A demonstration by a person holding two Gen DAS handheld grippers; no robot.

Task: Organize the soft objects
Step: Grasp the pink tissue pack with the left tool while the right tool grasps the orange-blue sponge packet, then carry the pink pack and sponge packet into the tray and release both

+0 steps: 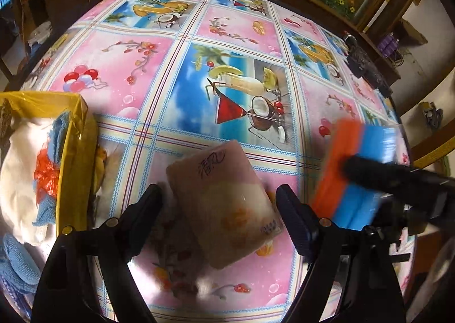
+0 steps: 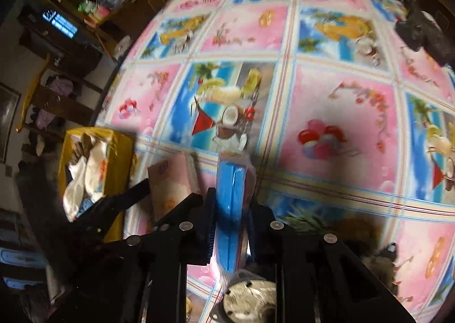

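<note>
Pink-and-blue glossy oilcloth, printed with fruit, balloons and cocktail panels, covers the counter [image 1: 233, 38] in both views.

Left wrist view. Item: pale pink, flat rectangular tissue pack [image 1: 224, 206] with handwriting on its wrapper, lying on the counter at lower centre. Its long axis runs from upper left to lower right, skewed across the left claw [image 1: 219, 209]. That claw stands wide open, one finger either side of the pack; whether the pads touch it I cannot tell, and nothing is gripped. Item: yellow open-topped box [image 1: 76, 152], left edge of the frame, already holding white cloth, blue towelling and an orange mesh ball. Item: orange-and-blue rectangular sponge block [image 1: 352, 175], right of the frame, blurred, pinched by the right claw [image 1: 352, 172].

Right wrist view. The right claw [image 2: 230, 223] is nearly closed on the orange-and-blue sponge block [image 2: 230, 197], held edge-on at lower centre with its long axis along the fingers. The pale pink tissue pack [image 2: 173, 183] lies just left of it; the yellow box [image 2: 119, 163] sits further left.

Judgement: the left claw is the nearer to the pack, and the box lies to its left. A square grip probably needs the wrist rolled to match the skewed pack.
</note>
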